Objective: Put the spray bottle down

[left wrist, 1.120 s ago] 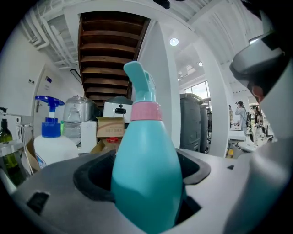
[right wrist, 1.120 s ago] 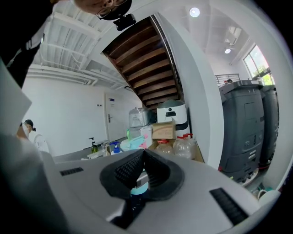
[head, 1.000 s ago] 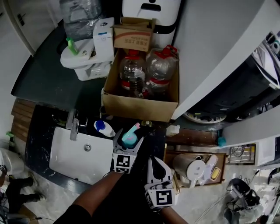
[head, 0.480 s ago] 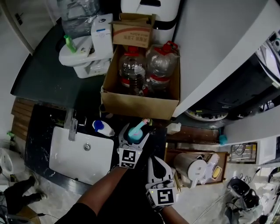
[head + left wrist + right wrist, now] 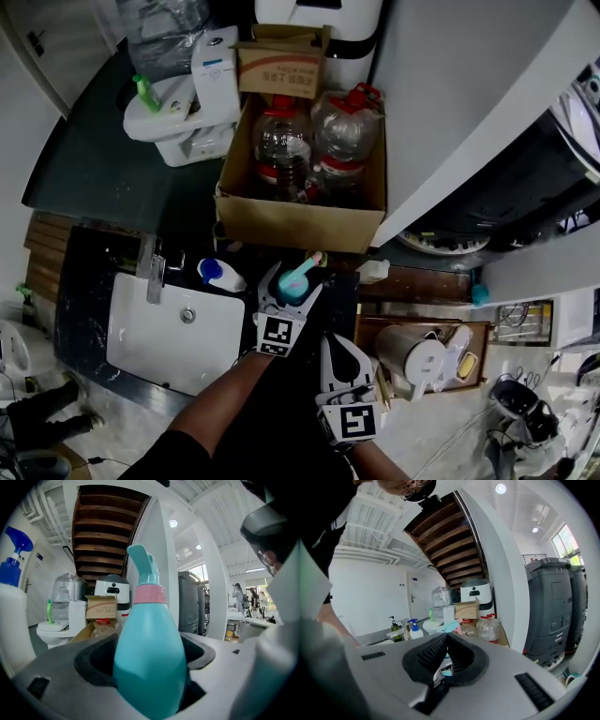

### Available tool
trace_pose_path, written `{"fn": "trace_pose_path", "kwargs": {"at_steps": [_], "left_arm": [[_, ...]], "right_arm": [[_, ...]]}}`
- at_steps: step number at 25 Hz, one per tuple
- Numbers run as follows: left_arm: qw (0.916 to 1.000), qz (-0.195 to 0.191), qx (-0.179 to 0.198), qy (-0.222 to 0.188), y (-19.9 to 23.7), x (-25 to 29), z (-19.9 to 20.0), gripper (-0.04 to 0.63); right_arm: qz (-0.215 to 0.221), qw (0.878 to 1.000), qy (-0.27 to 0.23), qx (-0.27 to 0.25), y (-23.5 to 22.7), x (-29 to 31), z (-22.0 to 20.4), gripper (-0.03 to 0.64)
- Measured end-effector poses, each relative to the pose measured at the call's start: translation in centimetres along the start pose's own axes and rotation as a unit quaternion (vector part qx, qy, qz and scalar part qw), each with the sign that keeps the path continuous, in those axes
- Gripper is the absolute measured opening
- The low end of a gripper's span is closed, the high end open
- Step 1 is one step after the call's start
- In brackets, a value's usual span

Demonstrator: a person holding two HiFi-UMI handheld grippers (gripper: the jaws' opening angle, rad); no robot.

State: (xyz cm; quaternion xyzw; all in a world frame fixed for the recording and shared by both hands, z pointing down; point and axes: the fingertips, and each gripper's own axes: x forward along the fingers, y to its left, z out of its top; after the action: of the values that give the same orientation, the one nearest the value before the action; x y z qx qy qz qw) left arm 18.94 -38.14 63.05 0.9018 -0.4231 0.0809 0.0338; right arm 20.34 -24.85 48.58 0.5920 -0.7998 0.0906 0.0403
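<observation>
So the left gripper (image 5: 293,279) had its jaws clamped on the spray bottle (image 5: 149,656), a teal one with a pink collar under the nozzle. The bottle stood upright in the grip with its body wedged between the two dark pads. From the head view it was over the dark counter (image 5: 89,281), just right of the white sink (image 5: 141,333) and near the front wall of the cardboard box (image 5: 281,230). Couldn't tell if its bottom was actually touching the counter. A white bottle with a blue sprayer (image 5: 217,273) sat between the sink's corner and the gripper. The right gripper (image 5: 335,345) hung a bit lower and to the right, jaws pressed together with nothing in them. The box held two big clear jugs with red caps (image 5: 284,150), and a white toilet (image 5: 173,117) was further back on the left
</observation>
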Motion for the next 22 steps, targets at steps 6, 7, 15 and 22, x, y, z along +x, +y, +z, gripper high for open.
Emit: {"fn": "trace_pose_path", "kwargs": {"at_steps": [6,7,15,22], "left_arm": [[0.9995,-0.009,0.029,0.002,0.6,-0.7,-0.5,0.400],[0.9994,-0.015,0.031,0.003,0.6,-0.7,-0.5,0.400],[0.9987,-0.034,0.036,0.013,0.3,-1.6,-1.0,0.400],[0.9990,-0.036,0.025,0.007,0.1,-3.3,-0.9,0.417]], "right_arm": [[0.001,1.000,0.009,-0.018,0.5,-0.2,0.2,0.015],[-0.001,1.000,0.016,-0.018,0.5,-0.2,0.2,0.015],[-0.003,0.999,0.028,-0.019,0.6,-0.8,-0.4,0.015],[-0.026,0.999,0.029,-0.020,0.7,-1.6,-0.7,0.015]]}}
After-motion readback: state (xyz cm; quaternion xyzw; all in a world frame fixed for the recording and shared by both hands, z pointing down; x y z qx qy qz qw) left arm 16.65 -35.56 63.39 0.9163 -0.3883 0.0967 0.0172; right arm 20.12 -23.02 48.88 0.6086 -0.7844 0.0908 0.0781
